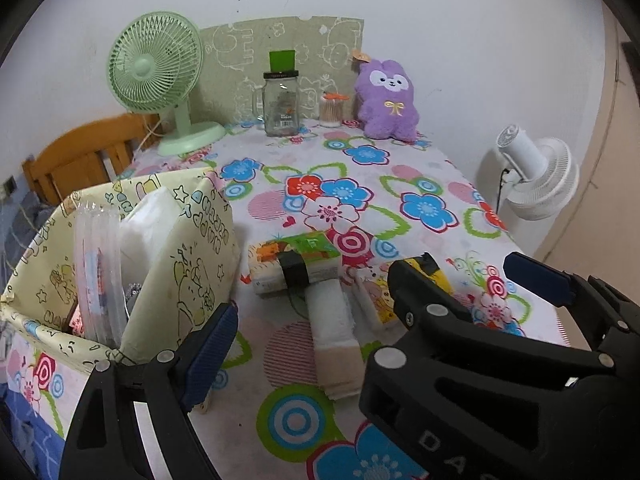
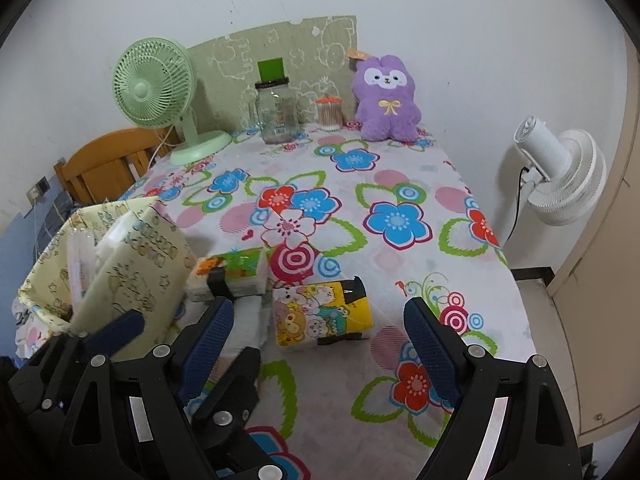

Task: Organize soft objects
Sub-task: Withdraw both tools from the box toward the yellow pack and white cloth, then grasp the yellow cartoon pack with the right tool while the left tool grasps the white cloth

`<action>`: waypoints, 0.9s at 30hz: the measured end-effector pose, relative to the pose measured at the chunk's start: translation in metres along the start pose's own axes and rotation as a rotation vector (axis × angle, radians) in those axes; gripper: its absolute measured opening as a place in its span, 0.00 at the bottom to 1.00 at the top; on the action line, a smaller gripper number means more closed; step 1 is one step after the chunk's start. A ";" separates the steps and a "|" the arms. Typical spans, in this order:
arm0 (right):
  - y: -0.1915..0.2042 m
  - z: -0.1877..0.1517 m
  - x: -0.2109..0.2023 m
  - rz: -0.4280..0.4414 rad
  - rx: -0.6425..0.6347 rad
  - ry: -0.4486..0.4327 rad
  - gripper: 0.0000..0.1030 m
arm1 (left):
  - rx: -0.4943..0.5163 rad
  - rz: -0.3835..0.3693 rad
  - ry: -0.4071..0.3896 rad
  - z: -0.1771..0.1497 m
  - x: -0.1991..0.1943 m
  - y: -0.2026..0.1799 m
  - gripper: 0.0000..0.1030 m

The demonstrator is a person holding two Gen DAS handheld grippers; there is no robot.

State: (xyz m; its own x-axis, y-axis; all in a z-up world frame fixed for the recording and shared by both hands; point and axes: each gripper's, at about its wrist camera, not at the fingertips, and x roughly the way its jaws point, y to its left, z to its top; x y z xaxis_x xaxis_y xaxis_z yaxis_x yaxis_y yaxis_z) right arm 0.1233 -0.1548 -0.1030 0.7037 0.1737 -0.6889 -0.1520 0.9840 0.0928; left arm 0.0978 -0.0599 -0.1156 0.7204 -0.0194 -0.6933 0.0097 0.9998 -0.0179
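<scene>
A cream fabric basket stands at the table's left edge and holds white tissue and clear plastic packets; it also shows in the right wrist view. Beside it lie a green-topped tissue pack with a black band, a rolled white towel and a yellow cartoon tissue pack. A purple plush rabbit sits at the back. My left gripper is open near the towel and basket. My right gripper is open and empty just short of the yellow pack; it also shows in the left wrist view.
A green desk fan, a glass jar and a cotton-swab pot stand along the back by a green board. A white floor fan stands right of the table. A wooden chair is at the left.
</scene>
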 end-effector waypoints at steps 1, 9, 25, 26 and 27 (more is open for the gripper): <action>-0.002 0.000 0.003 0.001 0.002 0.003 0.87 | 0.001 0.006 0.004 0.000 0.002 -0.001 0.89; -0.015 -0.001 0.016 0.030 0.015 0.015 0.87 | -0.039 0.009 0.036 -0.001 0.016 -0.007 0.90; -0.021 -0.011 0.050 0.119 -0.026 0.071 0.87 | -0.134 0.093 0.090 -0.019 0.039 -0.004 0.89; -0.019 -0.011 0.051 0.131 -0.037 0.075 0.87 | -0.148 0.100 0.093 -0.021 0.039 -0.003 0.89; -0.016 -0.011 0.053 0.131 -0.053 0.078 0.87 | -0.155 0.101 0.100 -0.021 0.040 -0.002 0.89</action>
State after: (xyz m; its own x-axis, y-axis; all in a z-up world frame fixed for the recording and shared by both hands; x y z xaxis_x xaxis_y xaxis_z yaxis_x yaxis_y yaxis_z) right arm 0.1555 -0.1617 -0.1489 0.6195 0.2946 -0.7277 -0.2769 0.9493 0.1487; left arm 0.1123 -0.0628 -0.1587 0.6397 0.0727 -0.7652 -0.1713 0.9840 -0.0498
